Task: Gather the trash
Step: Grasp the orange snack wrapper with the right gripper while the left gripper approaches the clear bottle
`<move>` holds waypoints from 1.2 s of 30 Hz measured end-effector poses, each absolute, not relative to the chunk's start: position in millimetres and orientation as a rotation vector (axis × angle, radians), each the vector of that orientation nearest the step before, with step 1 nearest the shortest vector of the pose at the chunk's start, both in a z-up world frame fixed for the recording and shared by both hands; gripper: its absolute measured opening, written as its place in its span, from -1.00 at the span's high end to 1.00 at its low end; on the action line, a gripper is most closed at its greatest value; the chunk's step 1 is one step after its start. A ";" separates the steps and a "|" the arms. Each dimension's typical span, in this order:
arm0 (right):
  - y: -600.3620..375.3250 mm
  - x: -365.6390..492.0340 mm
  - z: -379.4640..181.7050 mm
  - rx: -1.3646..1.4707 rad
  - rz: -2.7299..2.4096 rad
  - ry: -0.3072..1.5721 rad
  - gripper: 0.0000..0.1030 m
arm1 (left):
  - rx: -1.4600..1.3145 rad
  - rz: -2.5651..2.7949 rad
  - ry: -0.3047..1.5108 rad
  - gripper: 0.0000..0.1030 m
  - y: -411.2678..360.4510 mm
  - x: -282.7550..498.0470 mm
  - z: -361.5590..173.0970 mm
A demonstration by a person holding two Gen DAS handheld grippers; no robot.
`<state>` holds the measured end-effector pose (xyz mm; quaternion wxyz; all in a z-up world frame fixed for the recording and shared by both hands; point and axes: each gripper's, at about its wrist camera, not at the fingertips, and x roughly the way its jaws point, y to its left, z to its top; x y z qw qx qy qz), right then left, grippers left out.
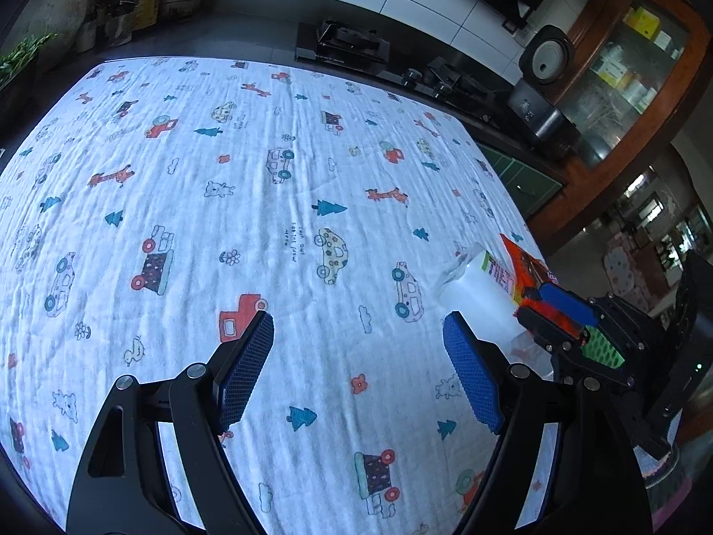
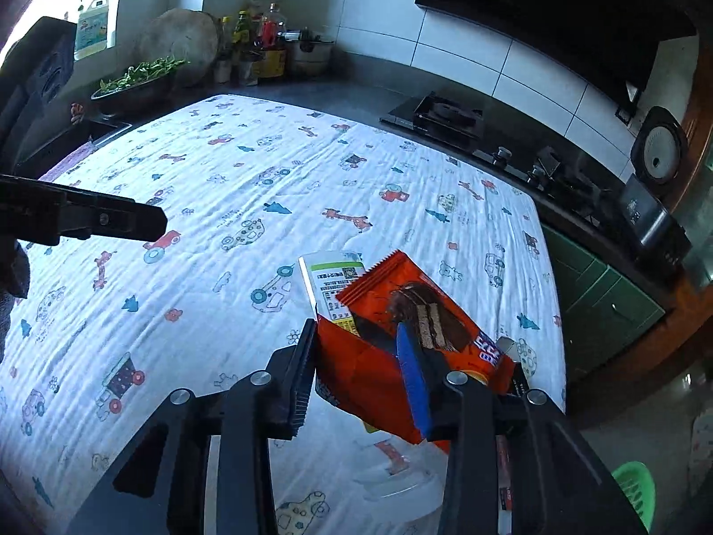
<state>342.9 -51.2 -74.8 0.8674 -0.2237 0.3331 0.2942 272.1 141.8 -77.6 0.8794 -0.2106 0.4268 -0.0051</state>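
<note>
An orange snack wrapper (image 2: 401, 303) with a chocolate cake picture sits between the fingers of my right gripper (image 2: 356, 334), which is shut on it. A white wrapper with a green label (image 2: 332, 281) sticks out behind the orange one, bunched in the same grip. In the left wrist view the right gripper (image 1: 557, 307) holds both wrappers (image 1: 526, 267) over the right edge of the cartoon-print cloth (image 1: 267, 200). My left gripper (image 1: 358, 318) hovers open over bare cloth with nothing between its blue pads (image 1: 249, 365). One of its fingers (image 2: 111, 223) shows at the left of the right wrist view.
A green plastic basket (image 2: 633, 490) stands on the floor below the table's right corner. Behind the table run a dark counter with a stove (image 2: 445, 116), a rice cooker (image 2: 659, 156), bottles and a pot (image 2: 276, 49), and a bowl of greens (image 2: 133, 80).
</note>
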 end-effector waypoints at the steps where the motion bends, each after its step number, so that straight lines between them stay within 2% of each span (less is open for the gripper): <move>1: -50.8 342.3 -74.4 -0.478 0.612 0.685 0.45 | -0.438 -0.010 0.891 -0.51 141.7 271.9 -78.1; 2: -50.9 341.0 -72.7 -0.472 0.618 0.682 0.61 | -0.438 -0.009 0.892 -0.51 141.7 272.4 -78.5; 5: -51.4 335.1 -66.8 -0.462 0.610 0.665 0.81 | -0.441 -0.016 0.896 -0.51 138.9 274.4 -78.8; 8: -59.5 331.3 -55.2 -0.399 0.613 0.643 0.88 | -0.440 -0.026 0.896 -0.51 132.6 276.0 -76.9; 16: -108.9 315.8 9.6 -0.113 0.657 0.560 0.90 | -0.456 -0.060 0.933 -0.51 97.2 292.6 -76.1; 22: -156.1 289.4 35.5 -0.019 0.648 0.511 0.91 | -0.490 -0.074 0.979 -0.51 56.7 316.1 -80.0; 36: -253.7 247.8 21.2 0.018 0.537 0.484 0.91 | -0.621 0.127 1.065 -0.51 11.7 358.8 -107.2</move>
